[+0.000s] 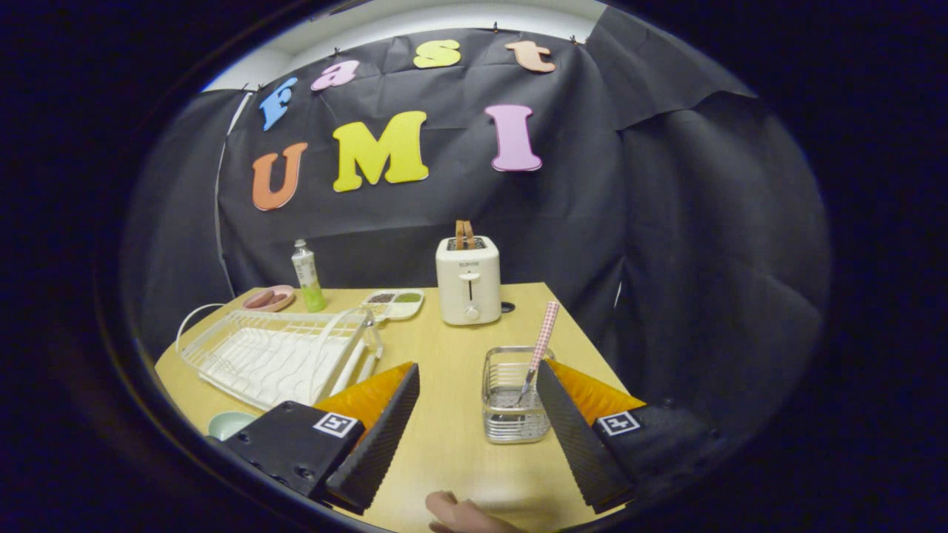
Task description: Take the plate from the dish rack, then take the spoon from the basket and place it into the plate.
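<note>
Plainly, the gripper (474, 429) stands wide open with nothing between its fingers, held back above the table (444, 348), a stance that suits lining up a reach rather than a grasp. Just ahead of the right finger sits the wire basket (514, 396), and the spoon (539, 348) leans upright in it with its checked handle free to pinch. The white dish rack (278, 355) lies beyond the left finger, no plate visible in it; a pale green dish (228, 423), perhaps the plate, rests beside that finger.
</note>
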The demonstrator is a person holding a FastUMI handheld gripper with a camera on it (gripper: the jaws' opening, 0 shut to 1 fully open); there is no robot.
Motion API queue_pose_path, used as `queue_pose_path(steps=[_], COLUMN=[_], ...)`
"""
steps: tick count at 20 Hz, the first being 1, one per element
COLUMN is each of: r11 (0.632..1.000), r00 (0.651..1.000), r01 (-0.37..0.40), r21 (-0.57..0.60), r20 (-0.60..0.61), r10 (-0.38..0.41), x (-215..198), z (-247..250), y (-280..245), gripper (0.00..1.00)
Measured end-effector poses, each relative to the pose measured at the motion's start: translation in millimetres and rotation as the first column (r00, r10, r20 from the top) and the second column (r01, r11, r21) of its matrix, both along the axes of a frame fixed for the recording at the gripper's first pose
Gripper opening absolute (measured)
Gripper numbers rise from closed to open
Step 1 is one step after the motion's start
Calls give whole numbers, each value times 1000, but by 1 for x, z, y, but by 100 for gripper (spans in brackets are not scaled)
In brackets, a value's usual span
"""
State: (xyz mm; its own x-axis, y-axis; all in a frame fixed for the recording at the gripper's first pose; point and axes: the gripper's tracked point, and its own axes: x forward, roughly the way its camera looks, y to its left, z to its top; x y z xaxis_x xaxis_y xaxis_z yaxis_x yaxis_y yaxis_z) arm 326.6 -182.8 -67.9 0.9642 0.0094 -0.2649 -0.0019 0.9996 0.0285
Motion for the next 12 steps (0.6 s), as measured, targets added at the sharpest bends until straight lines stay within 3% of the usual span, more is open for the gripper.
queue_pose_path(steps=[7, 11, 12], r11=[993, 976, 976], r00=[993, 988, 988], r01=[85, 111, 100], r21=[86, 185, 191], r20=[-84, -130, -131], r10=[-78, -87, -76], x=[80, 109, 113], z=[-13, -23, -28], y=[-47, -57, -54], gripper=[99, 67, 52])
